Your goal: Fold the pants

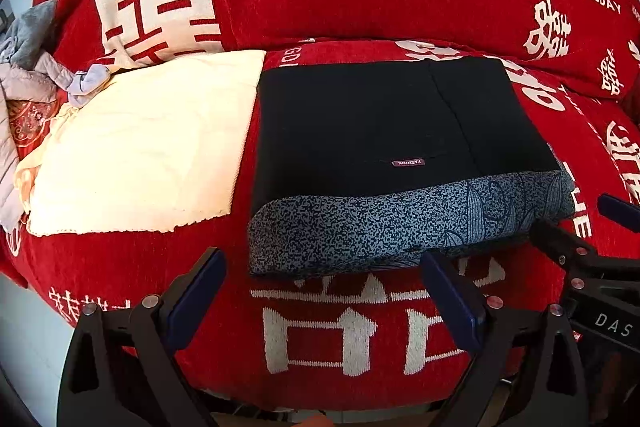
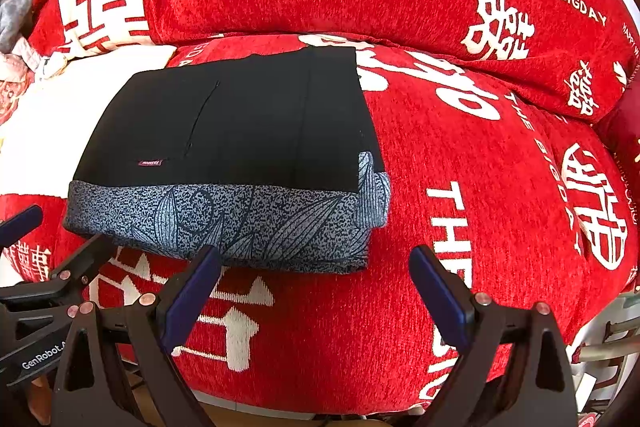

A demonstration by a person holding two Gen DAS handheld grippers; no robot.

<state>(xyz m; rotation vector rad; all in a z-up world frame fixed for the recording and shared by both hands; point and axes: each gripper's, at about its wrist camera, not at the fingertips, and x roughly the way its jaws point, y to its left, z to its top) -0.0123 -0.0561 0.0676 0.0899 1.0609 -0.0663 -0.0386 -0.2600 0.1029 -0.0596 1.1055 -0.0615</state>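
Left wrist view: pants (image 1: 384, 147) lie folded in a compact stack on the sofa seat (image 1: 360, 327), near its front edge, long axis across | left gripper (image 1: 320, 299) spread, empty, just short of the patterned fold, nearer its left corner | right wrist view: right gripper (image 2: 314, 291) spread, empty, off the stack's right corner; only the left view shows cream cloth (image 1: 140, 147) beside the pants.

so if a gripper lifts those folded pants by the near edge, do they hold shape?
Probably not. The folded pants are soft stacked layers, so lifting at the patterned fold likely makes the far layers droop or unfold. Pushed, they'd probably bunch on the nubby red sofa cover rather than slide.
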